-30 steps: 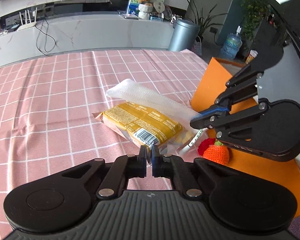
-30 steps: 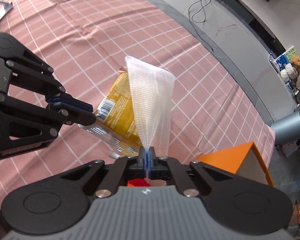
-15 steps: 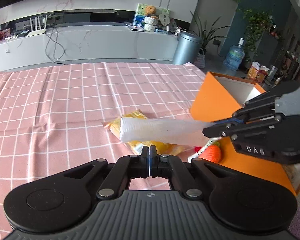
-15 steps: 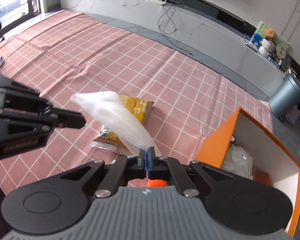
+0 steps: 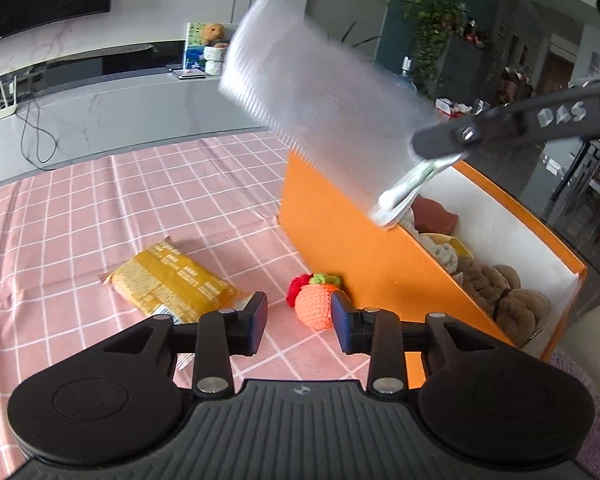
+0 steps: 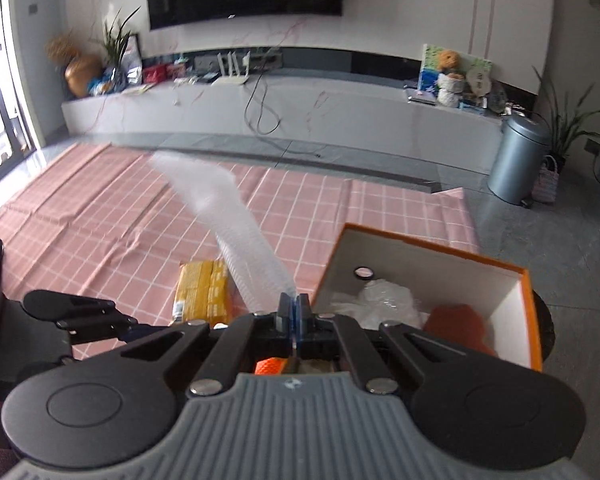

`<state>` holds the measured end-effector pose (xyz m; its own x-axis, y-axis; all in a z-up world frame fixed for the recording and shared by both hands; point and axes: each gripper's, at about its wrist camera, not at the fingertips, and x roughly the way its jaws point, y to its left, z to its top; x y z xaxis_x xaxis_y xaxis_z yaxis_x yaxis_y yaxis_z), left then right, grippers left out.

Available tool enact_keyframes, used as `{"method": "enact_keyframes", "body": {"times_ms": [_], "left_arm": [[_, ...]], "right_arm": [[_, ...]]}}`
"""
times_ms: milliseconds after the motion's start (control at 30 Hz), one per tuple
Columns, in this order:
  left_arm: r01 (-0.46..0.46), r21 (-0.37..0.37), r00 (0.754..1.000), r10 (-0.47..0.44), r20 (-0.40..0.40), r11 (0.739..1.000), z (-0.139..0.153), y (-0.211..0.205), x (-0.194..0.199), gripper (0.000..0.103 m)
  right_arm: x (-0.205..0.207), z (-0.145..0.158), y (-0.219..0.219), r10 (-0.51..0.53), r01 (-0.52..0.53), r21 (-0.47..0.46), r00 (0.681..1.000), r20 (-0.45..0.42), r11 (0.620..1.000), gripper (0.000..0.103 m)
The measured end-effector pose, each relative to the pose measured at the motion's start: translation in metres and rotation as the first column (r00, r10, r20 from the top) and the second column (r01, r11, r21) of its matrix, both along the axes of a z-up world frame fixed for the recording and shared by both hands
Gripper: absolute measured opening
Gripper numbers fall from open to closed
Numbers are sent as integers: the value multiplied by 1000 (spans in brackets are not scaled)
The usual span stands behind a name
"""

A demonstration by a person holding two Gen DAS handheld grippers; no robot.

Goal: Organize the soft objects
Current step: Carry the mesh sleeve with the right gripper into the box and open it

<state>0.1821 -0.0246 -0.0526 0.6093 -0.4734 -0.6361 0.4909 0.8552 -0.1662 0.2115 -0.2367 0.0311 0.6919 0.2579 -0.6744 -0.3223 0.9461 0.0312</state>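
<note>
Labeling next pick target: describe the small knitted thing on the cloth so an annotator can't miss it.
Find the orange box on the pink checked tablecloth. Against the foot of its near wall sits the crocheted orange fruit. Unlike the flat yellow snack packet to its left, it is round, knitted, green-topped, with a red piece attached.

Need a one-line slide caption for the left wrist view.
Open left gripper above crocheted orange fruit; right gripper lifts white foam mesh sleeve over orange box.

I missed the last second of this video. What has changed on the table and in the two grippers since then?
The right gripper, shut on the white foam sleeve, lifted it off the yellow packet toward the orange box. The left gripper has just been opening, with nothing between its fingers. The packet and the knitted orange toy stayed put.
</note>
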Motion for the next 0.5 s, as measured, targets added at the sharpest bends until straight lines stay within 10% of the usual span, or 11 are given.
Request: {"method": "enact_keyframes", "body": {"times_ms": [500], "left_arm": [[73,83,997,-75,18,994,1,-35,8,45]], "right_arm": [[-23,-4,-88,-275,275,-55,961,2,960,0]]}}
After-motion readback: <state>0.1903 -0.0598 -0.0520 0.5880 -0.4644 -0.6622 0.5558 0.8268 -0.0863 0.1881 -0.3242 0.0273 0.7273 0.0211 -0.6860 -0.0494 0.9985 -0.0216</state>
